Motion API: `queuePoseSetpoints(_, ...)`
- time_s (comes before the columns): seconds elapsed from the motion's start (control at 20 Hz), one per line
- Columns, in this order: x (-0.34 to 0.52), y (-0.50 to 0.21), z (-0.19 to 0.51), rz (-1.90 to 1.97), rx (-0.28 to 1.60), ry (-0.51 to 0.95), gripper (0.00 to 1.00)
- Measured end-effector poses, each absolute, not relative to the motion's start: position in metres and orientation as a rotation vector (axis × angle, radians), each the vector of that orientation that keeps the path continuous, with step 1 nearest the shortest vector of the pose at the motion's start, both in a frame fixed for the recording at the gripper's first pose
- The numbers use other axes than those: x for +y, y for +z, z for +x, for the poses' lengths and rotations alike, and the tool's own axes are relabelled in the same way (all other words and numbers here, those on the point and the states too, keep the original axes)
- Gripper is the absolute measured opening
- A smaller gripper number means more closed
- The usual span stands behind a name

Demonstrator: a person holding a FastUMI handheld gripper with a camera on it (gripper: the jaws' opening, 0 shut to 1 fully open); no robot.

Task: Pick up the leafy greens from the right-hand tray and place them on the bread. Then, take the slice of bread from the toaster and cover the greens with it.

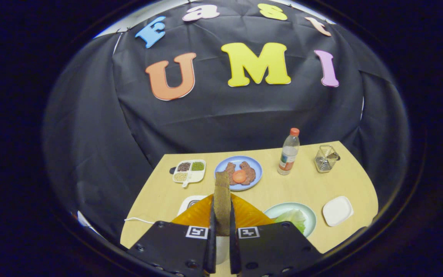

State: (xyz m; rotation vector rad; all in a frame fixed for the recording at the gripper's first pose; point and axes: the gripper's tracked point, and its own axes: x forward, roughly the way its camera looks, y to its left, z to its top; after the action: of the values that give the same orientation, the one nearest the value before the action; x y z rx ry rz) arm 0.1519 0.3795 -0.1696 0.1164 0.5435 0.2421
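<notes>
My gripper (222, 231) is shut on a slice of brown bread (222, 200), which stands on edge between the two fingers and rises above them. Behind the fingers and the slice lies a ridged orange plate (249, 215); the fingers hide whatever is on its middle. Part of a white toaster (189, 202) shows beyond the left finger, at the orange plate's far left. Pale leafy greens (293, 218) lie on a light green plate (283, 209) just beyond the right finger.
A small white square dish (337, 210) sits right of the green plate. Farther back stand a blue plate (255, 164) with meat and a tomato slice, a divided tray of grains (189, 171), a clear bottle (288, 152) and a wire basket (325, 159). A white cable (139, 220) trails left.
</notes>
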Motion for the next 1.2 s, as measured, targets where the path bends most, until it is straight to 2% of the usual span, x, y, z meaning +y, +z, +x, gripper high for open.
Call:
queuePoseSetpoints(0.4, 0.301, -0.249, 0.178, 0.107, 0.677, 0.099, 0.14)
queuePoseSetpoints(0.75, 0.291, -0.326, 0.18, 0.156, 0.854, 0.102, 0.14)
queuePoseSetpoints(0.95, 0.276, -0.335, 0.187, 0.188, 0.868, 0.092, 0.14)
queuePoseSetpoints(1.0, 0.271, -0.337, 0.187, 0.171, 0.866, 0.093, 0.18)
queuePoseSetpoints(1.15, 0.258, -0.346, 0.189, 0.133, 0.871, 0.094, 0.18)
queuePoseSetpoints(1.2, 0.252, -0.35, 0.189, 0.117, 0.877, 0.094, 0.27)
